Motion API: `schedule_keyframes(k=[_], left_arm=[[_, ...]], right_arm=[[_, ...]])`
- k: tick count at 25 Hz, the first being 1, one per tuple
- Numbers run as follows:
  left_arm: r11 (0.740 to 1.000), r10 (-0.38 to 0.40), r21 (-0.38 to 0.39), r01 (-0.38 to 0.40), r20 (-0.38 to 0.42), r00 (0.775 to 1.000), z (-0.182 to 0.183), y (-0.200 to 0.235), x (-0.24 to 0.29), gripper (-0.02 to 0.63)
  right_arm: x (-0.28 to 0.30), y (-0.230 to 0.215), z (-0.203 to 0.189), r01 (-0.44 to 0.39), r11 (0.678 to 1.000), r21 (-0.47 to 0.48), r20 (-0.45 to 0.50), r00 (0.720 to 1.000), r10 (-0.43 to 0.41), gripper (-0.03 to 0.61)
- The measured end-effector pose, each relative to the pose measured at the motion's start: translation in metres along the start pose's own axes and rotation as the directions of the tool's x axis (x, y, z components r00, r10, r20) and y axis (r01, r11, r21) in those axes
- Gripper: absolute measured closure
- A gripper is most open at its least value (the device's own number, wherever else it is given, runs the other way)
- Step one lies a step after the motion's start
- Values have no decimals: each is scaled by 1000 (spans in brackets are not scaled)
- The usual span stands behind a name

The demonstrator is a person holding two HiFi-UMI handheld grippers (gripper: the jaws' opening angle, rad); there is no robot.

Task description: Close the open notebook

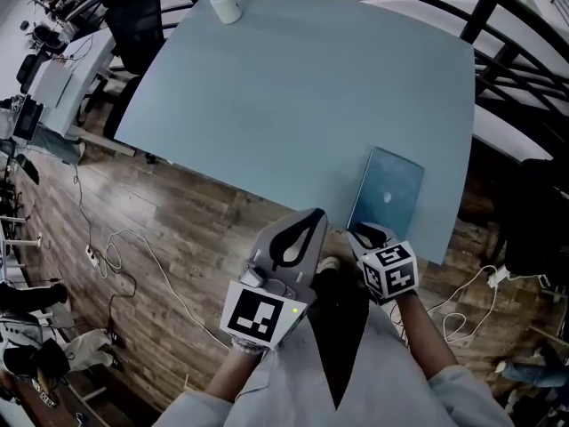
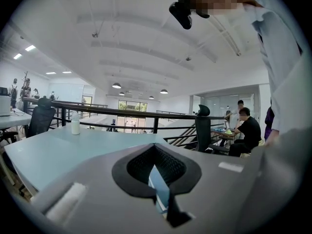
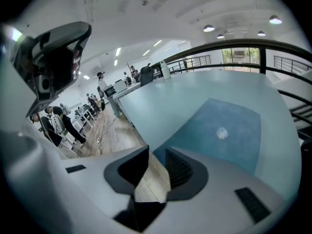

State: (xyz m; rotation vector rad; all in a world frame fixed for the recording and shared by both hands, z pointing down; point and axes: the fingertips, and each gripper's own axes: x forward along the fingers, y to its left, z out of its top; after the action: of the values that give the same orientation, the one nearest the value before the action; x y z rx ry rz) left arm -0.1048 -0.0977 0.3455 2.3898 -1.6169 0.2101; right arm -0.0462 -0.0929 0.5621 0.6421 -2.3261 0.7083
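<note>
Blue notebook (image 1: 387,189) lies shut at table (image 1: 293,87) near right corner. My right gripper (image 1: 367,235) at its near edge, jaws apart, empty. Left gripper (image 1: 313,216) closed, empty, off table. I'd back right gripper straight off, not snagging cover.

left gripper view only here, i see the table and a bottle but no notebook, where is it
Observer: The notebook lies by the table's near edge, on the right side, just ahead of the right gripper.
Operator: open or closed
Observer: Closed, lying flat.
Operator: right gripper holding it
Observer: No. Its jaws stand apart with nothing between them; only the floor shows through the gap.
</note>
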Motion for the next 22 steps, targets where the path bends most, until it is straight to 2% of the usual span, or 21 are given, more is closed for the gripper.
schedule_keyframes(k=[7, 15, 18, 22], left_arm=[[999, -39, 16, 38, 15, 999, 10, -16, 11, 611], [995, -90, 45, 89, 38, 995, 24, -39, 26, 611], [993, -105, 53, 102, 50, 993, 30, -47, 30, 611], [991, -120, 63, 116, 64, 991, 35, -56, 35, 611]], right_arm=[[-39, -17, 25, 56, 998, 33, 105, 993, -59, 492], [-99, -35, 53, 155, 987, 42, 238, 958, -160, 518], [-122, -40, 65, 190, 980, 50, 287, 937, -196, 534], [-153, -44, 83, 244, 967, 72, 386, 887, -253, 549]])
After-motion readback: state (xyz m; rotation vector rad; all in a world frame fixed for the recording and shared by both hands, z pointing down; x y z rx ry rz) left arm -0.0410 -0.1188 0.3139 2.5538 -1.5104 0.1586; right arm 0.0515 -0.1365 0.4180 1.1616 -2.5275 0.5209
